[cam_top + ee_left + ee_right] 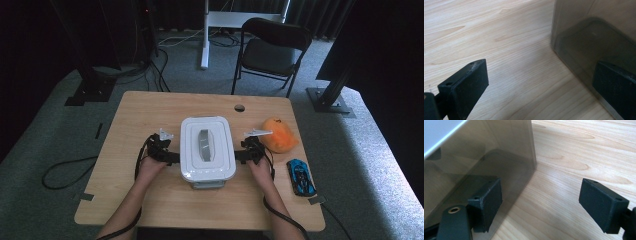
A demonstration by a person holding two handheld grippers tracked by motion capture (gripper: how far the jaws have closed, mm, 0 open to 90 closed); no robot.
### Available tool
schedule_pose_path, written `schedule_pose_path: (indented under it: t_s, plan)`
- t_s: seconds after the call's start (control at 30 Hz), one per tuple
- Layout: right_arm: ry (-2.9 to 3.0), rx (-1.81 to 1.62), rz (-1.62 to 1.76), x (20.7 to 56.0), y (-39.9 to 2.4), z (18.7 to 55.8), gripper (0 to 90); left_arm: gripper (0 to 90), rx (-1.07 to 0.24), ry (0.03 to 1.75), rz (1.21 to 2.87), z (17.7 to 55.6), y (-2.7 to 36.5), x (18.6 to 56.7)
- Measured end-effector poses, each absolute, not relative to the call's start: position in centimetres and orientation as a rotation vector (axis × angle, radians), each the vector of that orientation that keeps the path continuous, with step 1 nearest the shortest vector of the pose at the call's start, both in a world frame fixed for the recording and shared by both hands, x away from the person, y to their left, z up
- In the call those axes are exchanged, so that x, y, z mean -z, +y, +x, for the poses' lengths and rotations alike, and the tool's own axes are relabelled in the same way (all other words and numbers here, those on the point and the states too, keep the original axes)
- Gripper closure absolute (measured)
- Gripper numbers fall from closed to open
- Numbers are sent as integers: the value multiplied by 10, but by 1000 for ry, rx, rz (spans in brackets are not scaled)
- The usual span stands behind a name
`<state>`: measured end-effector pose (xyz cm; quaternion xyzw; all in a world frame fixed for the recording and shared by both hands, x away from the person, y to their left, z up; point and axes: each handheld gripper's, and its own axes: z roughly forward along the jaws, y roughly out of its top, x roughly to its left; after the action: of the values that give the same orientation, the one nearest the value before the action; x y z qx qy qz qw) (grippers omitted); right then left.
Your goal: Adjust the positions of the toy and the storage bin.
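A clear plastic box with a white lid and a grey handle stands in the middle of the wooden table. My left gripper is at the box's left side and my right gripper at its right side, each held by a hand. In the left gripper view the left gripper is open, its right jaw against the smoky box wall. The right gripper is open too, its left jaw in front of the box wall under the lid's edge.
An orange soft lump lies right of the box, close to my right gripper. A blue toy car sits near the table's front right edge. A black chair stands behind the table. A cable hole marks the far edge.
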<state>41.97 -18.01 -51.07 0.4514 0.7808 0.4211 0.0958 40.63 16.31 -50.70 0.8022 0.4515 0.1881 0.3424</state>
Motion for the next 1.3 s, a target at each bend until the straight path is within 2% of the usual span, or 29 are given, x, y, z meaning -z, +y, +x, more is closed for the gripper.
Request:
schedule_pose_path:
  t_s: [0.8, 1.3]
  plan:
    - [2297, -1332, 1360, 517, -196, 411, 184, 11, -482, 1107, 2105, 385, 150, 504]
    - [2376, -1341, 1226, 515, -193, 404, 202, 11, -489, 1079, 2113, 359, 155, 504]
